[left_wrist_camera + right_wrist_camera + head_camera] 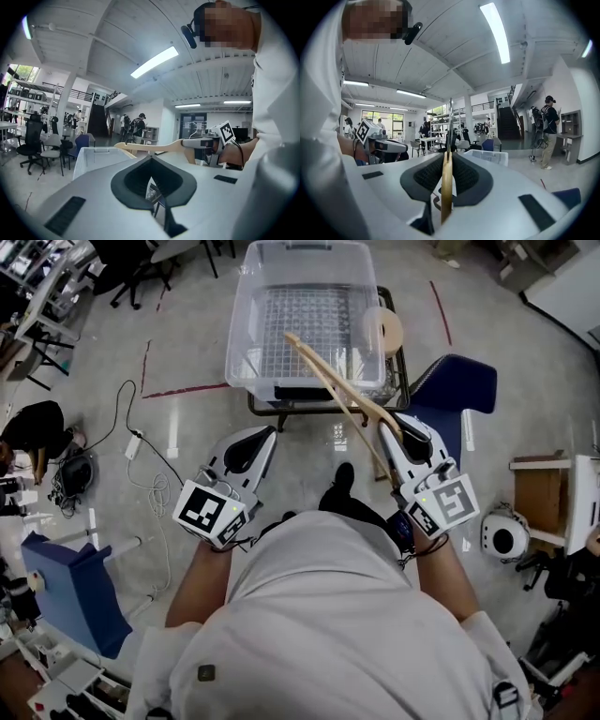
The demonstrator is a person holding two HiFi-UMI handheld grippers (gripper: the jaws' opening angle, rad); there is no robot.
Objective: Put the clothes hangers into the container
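A wooden hanger (323,371) is clamped in the right gripper (386,430) and pointed lengthwise toward the box (242,329). The left gripper (265,437) is closed.

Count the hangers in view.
1: a wooden hanger clamped in the right gripper's jaws, its far end over the container. None visible inside the container; more may be out of frame.
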